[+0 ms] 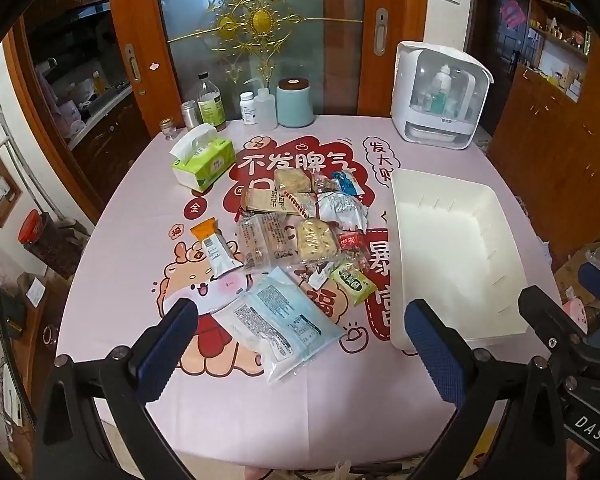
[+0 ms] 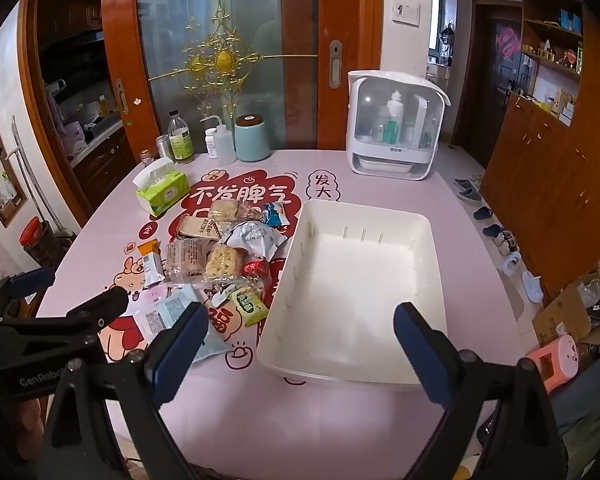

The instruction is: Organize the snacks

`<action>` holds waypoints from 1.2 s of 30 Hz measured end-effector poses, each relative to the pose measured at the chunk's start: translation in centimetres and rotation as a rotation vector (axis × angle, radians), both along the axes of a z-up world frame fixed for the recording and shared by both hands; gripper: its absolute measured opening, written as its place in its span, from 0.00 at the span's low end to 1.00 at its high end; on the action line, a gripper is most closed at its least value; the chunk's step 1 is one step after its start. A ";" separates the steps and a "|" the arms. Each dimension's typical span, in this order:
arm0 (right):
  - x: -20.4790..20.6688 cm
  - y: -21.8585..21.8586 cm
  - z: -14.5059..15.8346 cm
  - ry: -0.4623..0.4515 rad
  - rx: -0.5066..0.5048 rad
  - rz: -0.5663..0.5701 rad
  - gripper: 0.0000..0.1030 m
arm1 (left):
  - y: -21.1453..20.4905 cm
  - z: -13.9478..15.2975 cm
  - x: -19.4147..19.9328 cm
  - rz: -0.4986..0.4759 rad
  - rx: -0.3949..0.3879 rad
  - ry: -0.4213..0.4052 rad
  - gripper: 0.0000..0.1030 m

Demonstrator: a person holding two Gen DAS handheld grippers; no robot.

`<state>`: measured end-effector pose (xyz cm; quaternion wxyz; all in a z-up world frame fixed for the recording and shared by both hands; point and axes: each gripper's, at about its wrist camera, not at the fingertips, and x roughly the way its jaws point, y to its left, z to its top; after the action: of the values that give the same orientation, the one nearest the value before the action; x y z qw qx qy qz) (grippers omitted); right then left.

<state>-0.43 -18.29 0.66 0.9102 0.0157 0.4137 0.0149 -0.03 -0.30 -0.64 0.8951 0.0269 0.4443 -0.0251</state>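
A pile of wrapped snacks lies in the middle of the pink table; it also shows in the right wrist view. A large pale blue packet lies nearest me, a small green packet beside it, and an orange-topped bar to the left. An empty white bin stands right of the pile, also in the right wrist view. My left gripper is open and empty above the blue packet. My right gripper is open and empty over the bin's near edge.
A green tissue pack lies at the back left. Bottles and a teal canister line the back edge. A white cabinet with bottles stands at the back right. Shoes and a cardboard box are on the floor to the right.
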 end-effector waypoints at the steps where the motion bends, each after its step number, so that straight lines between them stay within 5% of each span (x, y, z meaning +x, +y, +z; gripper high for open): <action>1: 0.0 0.0 0.0 0.000 -0.001 0.001 0.92 | 0.0 0.0 0.0 -0.002 0.002 0.000 1.00; 36: 1.4 1.3 -0.9 0.024 -0.011 -0.009 0.92 | 0.9 -0.4 1.4 -0.010 -0.009 0.016 1.00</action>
<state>0.92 -16.96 -0.21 0.9053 0.0126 0.4244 0.0084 1.36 0.61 -1.00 0.8914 0.0248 0.4513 -0.0320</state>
